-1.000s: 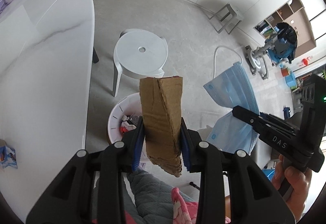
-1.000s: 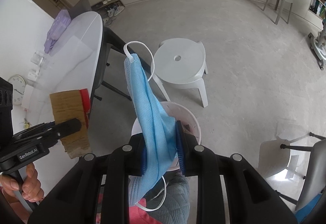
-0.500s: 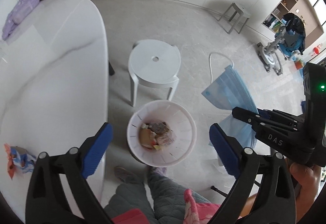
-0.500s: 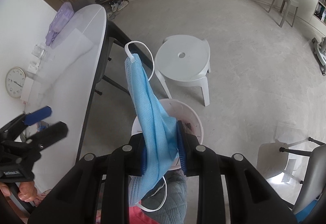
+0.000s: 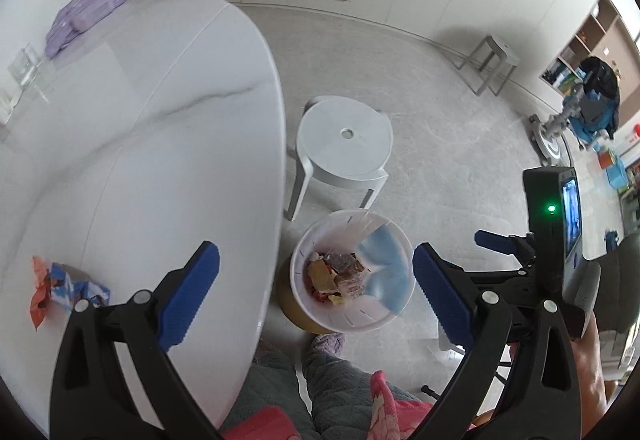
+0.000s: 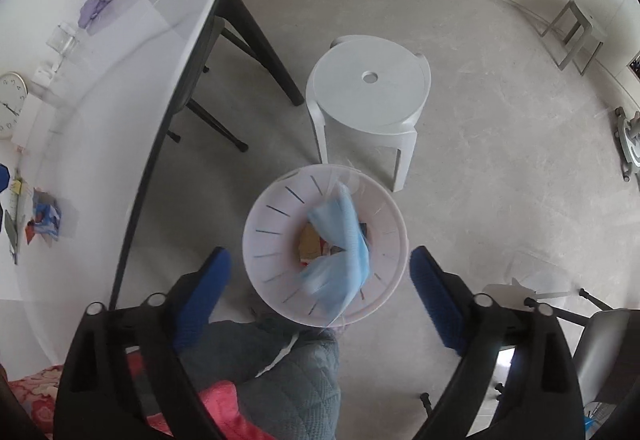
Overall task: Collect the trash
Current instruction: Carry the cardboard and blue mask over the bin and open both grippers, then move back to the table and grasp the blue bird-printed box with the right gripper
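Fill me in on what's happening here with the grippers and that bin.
A person is clearing trash with a gripper in each hand. The right gripper has just opened its jaws over the white bin, and the blue face mask is dropping in on top of the cardboard and wrappers. The left gripper has also just opened and holds nothing. Crumpled wrappers are left on the white table.

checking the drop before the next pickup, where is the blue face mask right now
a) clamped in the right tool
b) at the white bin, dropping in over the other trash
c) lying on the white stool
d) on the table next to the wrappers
b: the blue face mask shows blurred inside the rim of the white bin, and the right tool stands open with nothing between its pads.
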Demonstrator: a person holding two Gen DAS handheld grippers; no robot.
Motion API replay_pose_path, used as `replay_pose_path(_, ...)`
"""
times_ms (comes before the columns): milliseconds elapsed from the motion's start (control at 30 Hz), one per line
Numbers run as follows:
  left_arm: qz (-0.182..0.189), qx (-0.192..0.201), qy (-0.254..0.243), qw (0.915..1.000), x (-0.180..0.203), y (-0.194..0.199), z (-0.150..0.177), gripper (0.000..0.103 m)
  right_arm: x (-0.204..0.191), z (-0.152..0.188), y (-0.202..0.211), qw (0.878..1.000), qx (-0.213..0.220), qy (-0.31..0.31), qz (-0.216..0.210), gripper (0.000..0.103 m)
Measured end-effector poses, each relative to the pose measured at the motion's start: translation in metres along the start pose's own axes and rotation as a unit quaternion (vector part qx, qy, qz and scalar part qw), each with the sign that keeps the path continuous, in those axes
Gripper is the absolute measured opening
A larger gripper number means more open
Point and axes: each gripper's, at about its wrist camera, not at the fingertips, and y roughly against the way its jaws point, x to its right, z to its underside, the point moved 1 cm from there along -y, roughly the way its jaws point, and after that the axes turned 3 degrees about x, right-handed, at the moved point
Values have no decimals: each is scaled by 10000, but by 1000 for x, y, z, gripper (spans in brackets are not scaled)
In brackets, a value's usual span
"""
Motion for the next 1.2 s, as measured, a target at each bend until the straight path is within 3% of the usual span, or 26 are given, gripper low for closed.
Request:
replay_pose_path(133, -35, 29, 162, 9999, -14, 3, 0, 93, -8, -3, 8, 9999, 109, 2, -4, 99)
replay_pose_path(600, -78, 94, 514, 9986, -47, 12, 4, 93, -41, -17, 17, 9994, 186, 294, -26, 100)
replay_pose_path(833, -700, 309, 937, 9927, -127, 38, 17, 95, -117, -32, 17, 9919, 259, 1112, -562, 100)
replay_pose_path(1033, -1144, 351, 1609, 9797, -209, 65, 58, 95, -228, -31, 10, 9628, 255, 2451, -1107, 100)
replay_pose_path(1200, -1367, 216, 2033, 9693, -259, 79, 99, 95, -322, -11, 2, 9226, 263, 3541, -1508, 100)
